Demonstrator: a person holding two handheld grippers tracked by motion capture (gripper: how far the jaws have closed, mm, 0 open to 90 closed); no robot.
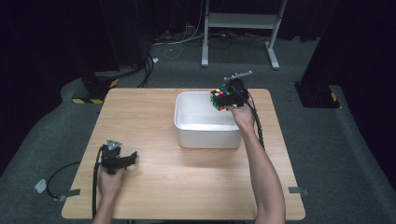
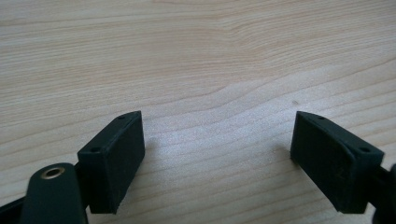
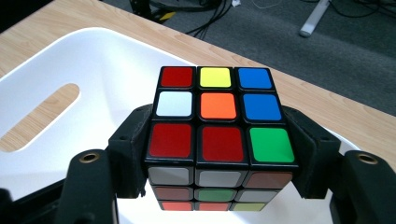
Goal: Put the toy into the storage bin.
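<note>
Cube: a scrambled puzzle cube (image 3: 219,140) is held above the far right corner of the white bin (image 1: 187,126), clear of the bin floor; the top face shows red, yellow, blue, white, orange and green tiles.
Right tool: the right tool (image 1: 227,99) is clamped on the cube, one black pad pressed against each of two opposite sides, as seen in the right gripper view; a grey plate is carried on top and a cable is trailed back along the forearm.
Bin: a white rectangular tub is set on the far middle of the tabletop (image 1: 187,186), open side up; a handle slot (image 3: 39,119) is cut in one wall, and wood is seen through it.
Left tool: the left tool (image 1: 133,157) is rested low on the near left part of the tabletop, well apart from the bin; its jaws are spread wide with bare wood between them.
In the way: the bin's rim and wall are placed just under the cube.
Surroundings: grey carpet (image 1: 327,140) is seen around the tabletop; cables and a metal stand's feet (image 1: 238,28) are noted on the floor beyond the far edge.
</note>
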